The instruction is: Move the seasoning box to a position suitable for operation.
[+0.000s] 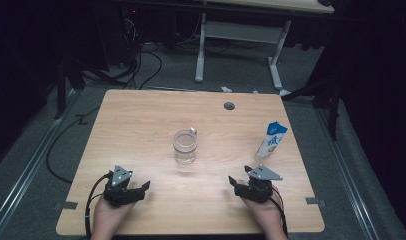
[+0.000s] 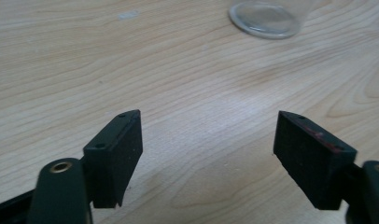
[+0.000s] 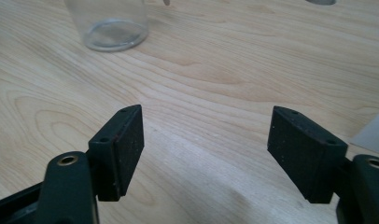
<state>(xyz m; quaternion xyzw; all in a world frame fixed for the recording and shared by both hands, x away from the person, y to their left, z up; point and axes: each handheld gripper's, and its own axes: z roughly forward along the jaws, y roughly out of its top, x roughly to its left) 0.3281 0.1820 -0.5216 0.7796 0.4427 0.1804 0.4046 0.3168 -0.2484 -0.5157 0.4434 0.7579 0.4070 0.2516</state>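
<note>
Both grippers, left (image 1: 141,190) and right (image 1: 236,184), rested wide-jawed, empty; glass jar (image 1: 185,147) and carton (image 1: 271,140) untouched; approach presumably next.

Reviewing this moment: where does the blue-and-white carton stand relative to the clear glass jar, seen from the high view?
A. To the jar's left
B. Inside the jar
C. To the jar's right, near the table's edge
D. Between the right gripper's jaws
C: the carton stands upright right of the glass jar, near the table edge.
</note>
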